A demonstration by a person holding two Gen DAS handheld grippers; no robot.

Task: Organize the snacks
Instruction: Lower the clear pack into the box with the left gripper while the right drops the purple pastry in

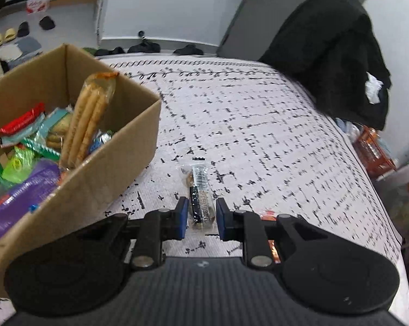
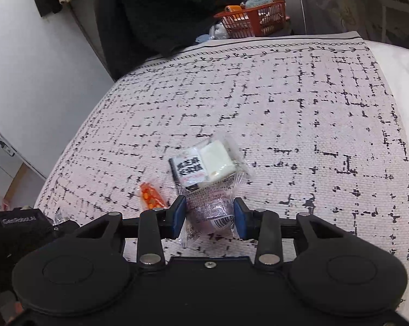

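On the left of the left wrist view stands an open cardboard box (image 1: 117, 163), filled with several snack packets and a tall pack of biscuit sticks (image 1: 87, 119). My left gripper (image 1: 201, 212) is shut on a slim dark snack packet (image 1: 200, 190), held a little above the patterned tablecloth (image 1: 258, 125) just right of the box. In the right wrist view, my right gripper (image 2: 209, 214) is shut on a clear printed packet (image 2: 212, 203). A white cake packet with a black label (image 2: 207, 164) lies right against its far end. A small orange candy packet (image 2: 150, 198) rests on the cloth to its left.
A chair draped with a black coat (image 1: 326, 46) stands at the table's far edge. An orange basket (image 2: 256, 17) sits on the floor beyond it. Shoes and slippers (image 1: 22, 30) lie on the floor behind the box. The table's rounded edge drops off at the right.
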